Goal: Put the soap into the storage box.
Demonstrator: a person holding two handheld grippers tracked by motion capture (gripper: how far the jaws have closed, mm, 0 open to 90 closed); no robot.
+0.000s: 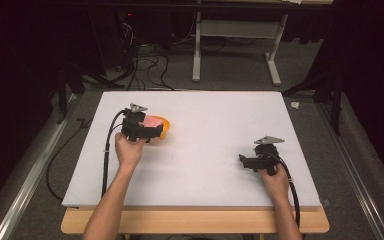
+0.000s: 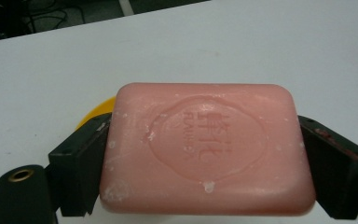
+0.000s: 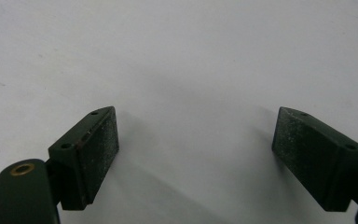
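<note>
Clamped across its two short ends, the pink rectangular bar of soap (image 2: 207, 149) sits between the jaws of the left gripper (image 1: 147, 129), which the person's left hand (image 1: 129, 150) holds over the left half of the white tabletop (image 1: 205, 150), nearer its far edge. Soap of this kind is likely stiff and fairly dense but slick, so the flat end faces look like the safest purchase; the pads (image 2: 81, 163) bear squarely there, and a firm squeeze should not dent it much. White flecks dot its stamped top face. Just under and behind the bar is a shallow orange-yellow plastic dish (image 1: 164, 125); from above the soap appears over it, though whether it rests in the dish or hangs clear I cannot tell. Further right, near the right edge, the right gripper (image 1: 245, 161) is idle, its jaws spread wide over bare tabletop with nothing between them.
</note>
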